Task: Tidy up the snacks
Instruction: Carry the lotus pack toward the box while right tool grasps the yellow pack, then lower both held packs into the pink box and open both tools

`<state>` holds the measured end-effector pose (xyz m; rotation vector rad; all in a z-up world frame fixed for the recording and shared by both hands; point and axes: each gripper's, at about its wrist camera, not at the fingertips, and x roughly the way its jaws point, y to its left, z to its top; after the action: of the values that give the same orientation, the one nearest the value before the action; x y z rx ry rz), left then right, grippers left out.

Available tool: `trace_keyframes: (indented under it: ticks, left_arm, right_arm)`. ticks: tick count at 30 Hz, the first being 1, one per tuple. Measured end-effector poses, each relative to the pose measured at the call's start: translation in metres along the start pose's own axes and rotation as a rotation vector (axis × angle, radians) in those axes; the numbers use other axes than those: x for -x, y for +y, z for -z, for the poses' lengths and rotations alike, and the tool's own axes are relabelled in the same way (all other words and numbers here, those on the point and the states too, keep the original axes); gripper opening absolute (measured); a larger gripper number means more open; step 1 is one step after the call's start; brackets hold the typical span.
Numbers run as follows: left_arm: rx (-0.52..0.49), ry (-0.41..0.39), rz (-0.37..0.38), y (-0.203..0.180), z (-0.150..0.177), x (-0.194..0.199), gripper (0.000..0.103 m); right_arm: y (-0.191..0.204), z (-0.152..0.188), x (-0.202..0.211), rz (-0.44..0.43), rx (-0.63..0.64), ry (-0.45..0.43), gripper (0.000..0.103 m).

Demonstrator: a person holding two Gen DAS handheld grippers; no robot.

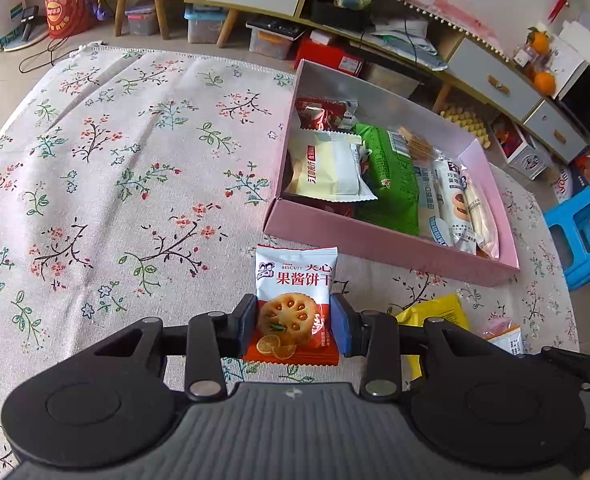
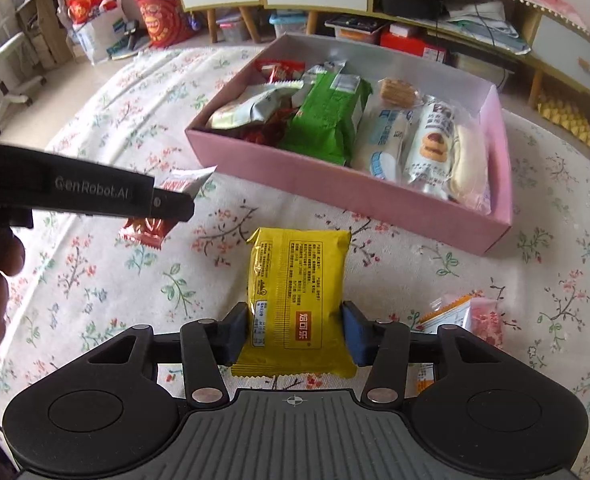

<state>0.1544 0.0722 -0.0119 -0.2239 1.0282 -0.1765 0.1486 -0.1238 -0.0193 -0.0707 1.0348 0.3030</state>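
Left gripper: jaws narrowed, clamped on the white-and-red biscuit packet, packet upright above the floral cloth. Right gripper: pads pressed against both sides of the yellow snack pack, which sits on the cloth. Pink box beyond both, already holding several packets. Small orange-and-pink packet loose just right of the right gripper
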Motion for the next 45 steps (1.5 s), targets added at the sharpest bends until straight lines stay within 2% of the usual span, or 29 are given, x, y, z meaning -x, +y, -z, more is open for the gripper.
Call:
trace_keyframes:
  ticks: [12,16,22,29,37,45]
  left_arm:
    - [-0.008,-0.033,0.032,-0.009,-0.001,0.01,0.036]
    - [-0.041,-0.081,0.01,-0.018,-0.002,0.016,0.036]
    - [-0.033,-0.128,0.032,-0.025,-0.004,0.019,0.036]
    - [-0.028,-0.168,0.052,-0.029,-0.007,0.02,0.036]
    - [-0.041,-0.206,0.045,-0.039,-0.01,0.018,0.036]
    - [-0.033,-0.228,0.084,-0.05,-0.017,0.011,0.036]
  right_arm:
    - [-0.049,-0.012,0.036,-0.065,-0.187,-0.118,0.047]
    - [-0.06,-0.012,0.041,-0.068,-0.23,-0.142,0.047]
    - [-0.081,-0.014,0.05,-0.056,-0.309,-0.183,0.047]
    - [-0.101,-0.013,0.053,-0.036,-0.381,-0.203,0.047]
    - [-0.107,-0.016,0.049,-0.042,-0.422,-0.216,0.047]
    - [-0.122,-0.019,0.048,-0.044,-0.486,-0.235,0.047]
